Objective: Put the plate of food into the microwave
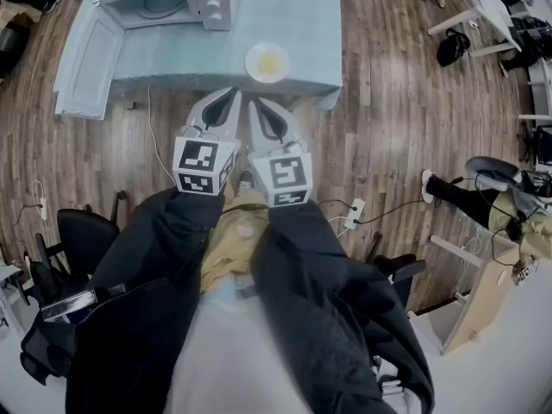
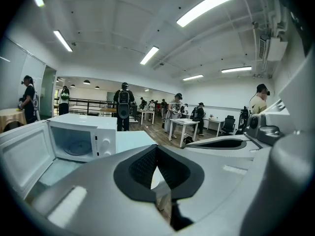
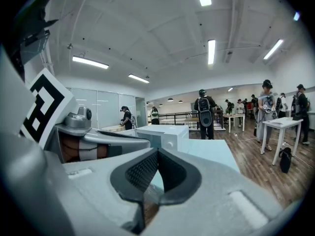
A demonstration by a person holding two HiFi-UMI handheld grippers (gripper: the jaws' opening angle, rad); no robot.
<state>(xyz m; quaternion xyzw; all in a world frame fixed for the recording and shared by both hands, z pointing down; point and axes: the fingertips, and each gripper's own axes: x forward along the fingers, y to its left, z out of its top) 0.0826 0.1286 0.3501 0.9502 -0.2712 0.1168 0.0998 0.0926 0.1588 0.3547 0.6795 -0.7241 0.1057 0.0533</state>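
"While my left claw (image 1: 229,95) and right claw (image 1: 257,107) are both pinched shut and empty, the plate (image 1: 267,62) of food sits at the near edge of the surface (image 1: 198,54), just ahead of them."

"So what's the risk?"

"If I reach it shut, I'd likely shove it along or off that edge. Gripping one rim could tip the food. The microwave (image 1: 164,3) stands well to the left with its door (image 1: 86,59) open, and I could clip that."
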